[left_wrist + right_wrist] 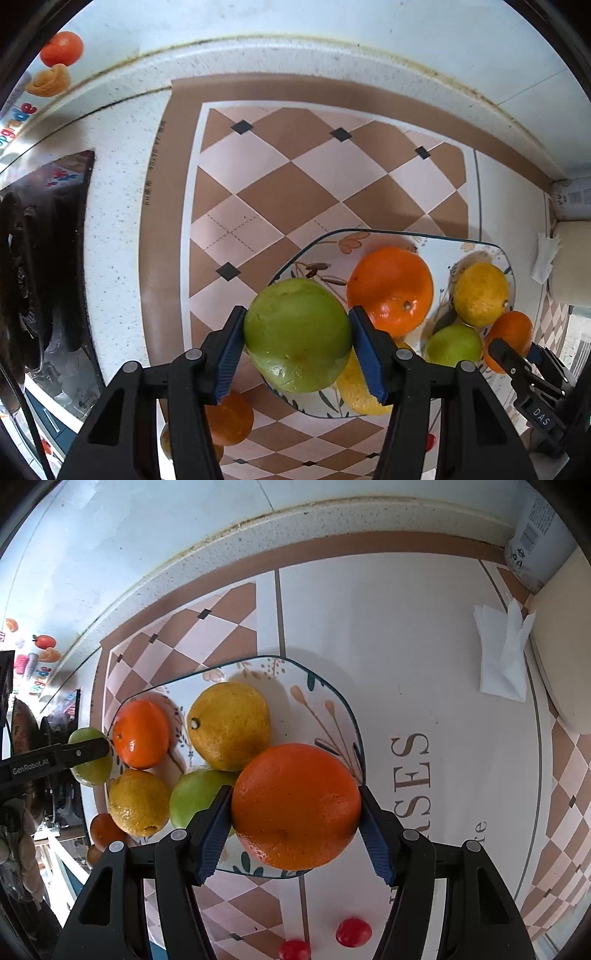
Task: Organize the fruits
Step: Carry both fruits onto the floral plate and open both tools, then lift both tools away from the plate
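Left gripper (297, 339) clamps a green apple (297, 334) at lower centre; right gripper (295, 812) pinches an orange (295, 806) over the plate (332, 694). Four fruits already plated; two small red fruits (352, 932) wait below.

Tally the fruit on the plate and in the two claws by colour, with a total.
Orange: 2, the plated orange and the held orange.
Yellow: 2, the larger yellow fruit and the smaller yellow fruit.
Green: 2, the plated green fruit and the held green fruit.
Total: 6
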Motion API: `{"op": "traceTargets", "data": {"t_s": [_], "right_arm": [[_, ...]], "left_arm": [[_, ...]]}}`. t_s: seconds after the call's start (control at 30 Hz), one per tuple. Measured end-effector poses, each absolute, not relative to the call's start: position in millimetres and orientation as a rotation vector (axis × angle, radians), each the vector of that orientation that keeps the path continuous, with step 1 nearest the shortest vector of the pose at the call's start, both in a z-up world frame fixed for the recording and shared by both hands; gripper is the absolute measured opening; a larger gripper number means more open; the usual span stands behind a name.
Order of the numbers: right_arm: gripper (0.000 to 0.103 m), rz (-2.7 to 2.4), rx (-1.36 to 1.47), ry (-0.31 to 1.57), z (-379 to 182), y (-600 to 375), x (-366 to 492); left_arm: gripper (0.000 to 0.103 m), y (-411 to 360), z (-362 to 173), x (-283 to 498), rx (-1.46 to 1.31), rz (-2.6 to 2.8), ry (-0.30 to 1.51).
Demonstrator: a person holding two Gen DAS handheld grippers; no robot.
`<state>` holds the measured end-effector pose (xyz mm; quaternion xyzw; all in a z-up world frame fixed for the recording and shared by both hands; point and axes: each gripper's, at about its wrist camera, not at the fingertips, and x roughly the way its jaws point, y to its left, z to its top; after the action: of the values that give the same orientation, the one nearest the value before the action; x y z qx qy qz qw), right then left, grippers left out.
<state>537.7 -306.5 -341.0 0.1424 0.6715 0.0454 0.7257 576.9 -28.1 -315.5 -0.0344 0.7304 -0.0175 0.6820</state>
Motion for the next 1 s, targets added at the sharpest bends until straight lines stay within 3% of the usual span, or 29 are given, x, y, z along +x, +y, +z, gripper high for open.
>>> {"op": "traceTargets", "data": {"t_s": [0.2, 0.27, 0.33, 0.4, 0.47, 0.57, 1.0], "right_arm": [[0.069, 0.093, 0.332, 1.499, -344.9, -298.7, 538.8], [0.078, 0.09, 0.334, 1.5, -344.0, -297.7, 539.0], [0.086, 0.083, 0.329, 1.489, -339.6, -296.4, 539.3], [0.088, 0.084, 0.33, 1.481, -334.1, -296.9, 540.3], [0.089, 0.08, 0.327, 1.47, -327.5, -296.1, 539.6], [0.094, 0.072, 0.306, 1.458, -317.6, -293.1, 534.1], [0.094, 0.04, 0.151, 1.357, -278.8, -266.5, 473.4]], "left_arm": [[0.055, -26.2, -325.1, 578.1, -0.084, -0.043, 1.672], [0.057, -27.4, -326.1, 582.2, -0.115, -0.048, 1.667], [0.065, -28.7, -322.1, 583.5, -0.101, -0.035, 1.647], [0.082, -26.7, -317.8, 584.0, -0.095, -0.027, 1.631], [0.087, -23.0, -314.6, 582.2, -0.104, -0.014, 1.624], [0.087, -17.4, -310.3, 572.4, -0.116, -0.008, 1.616], [0.088, -30.4, -256.4, 491.4, -0.029, 0.024, 1.438]]}}
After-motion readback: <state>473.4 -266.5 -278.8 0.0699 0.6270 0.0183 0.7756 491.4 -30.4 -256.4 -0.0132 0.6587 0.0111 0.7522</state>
